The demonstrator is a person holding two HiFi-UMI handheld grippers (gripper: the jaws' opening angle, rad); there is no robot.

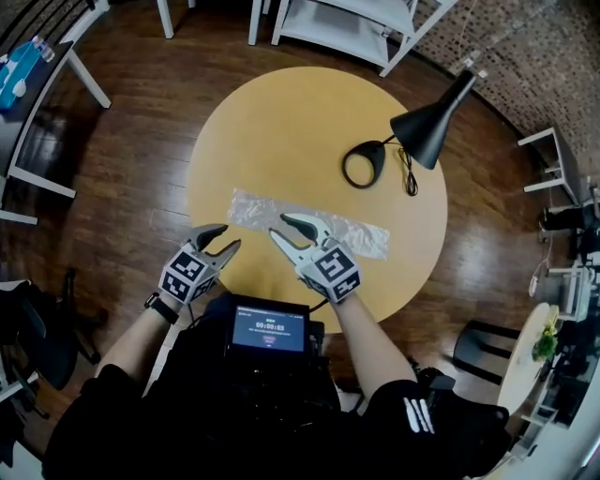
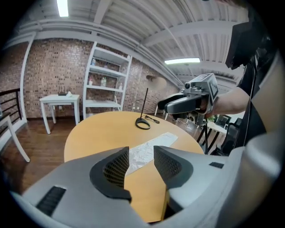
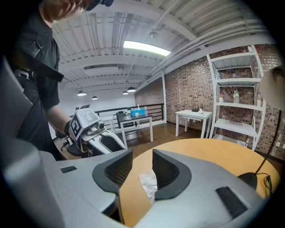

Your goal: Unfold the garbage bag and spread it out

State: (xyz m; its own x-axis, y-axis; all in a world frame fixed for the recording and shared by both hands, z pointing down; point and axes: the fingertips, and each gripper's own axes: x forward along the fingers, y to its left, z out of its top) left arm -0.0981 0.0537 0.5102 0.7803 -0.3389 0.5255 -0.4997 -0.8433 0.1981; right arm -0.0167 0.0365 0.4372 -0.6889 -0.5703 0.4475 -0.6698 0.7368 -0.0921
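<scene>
The folded clear garbage bag [image 1: 356,234] lies flat as a long strip across the near half of the round yellow table [image 1: 281,122]. My left gripper [image 1: 223,237] hovers at the table's near edge, just short of the bag's left end, its jaws apart with nothing between them. To its right, my right gripper [image 1: 281,227] is over the middle of the strip, also open and empty. The left gripper view shows the bag [image 2: 149,149] beyond the left gripper [image 2: 141,162], with the right gripper [image 2: 178,104] further off. In the right gripper view the bag's end [image 3: 149,185] shows between the jaws of the right gripper [image 3: 142,171].
A black desk lamp [image 1: 427,127] with a ring base [image 1: 364,164] and its cord stands on the table's far right. White shelving [image 1: 347,23] and white chairs stand beyond the table. A small screen [image 1: 269,328] sits at the person's chest.
</scene>
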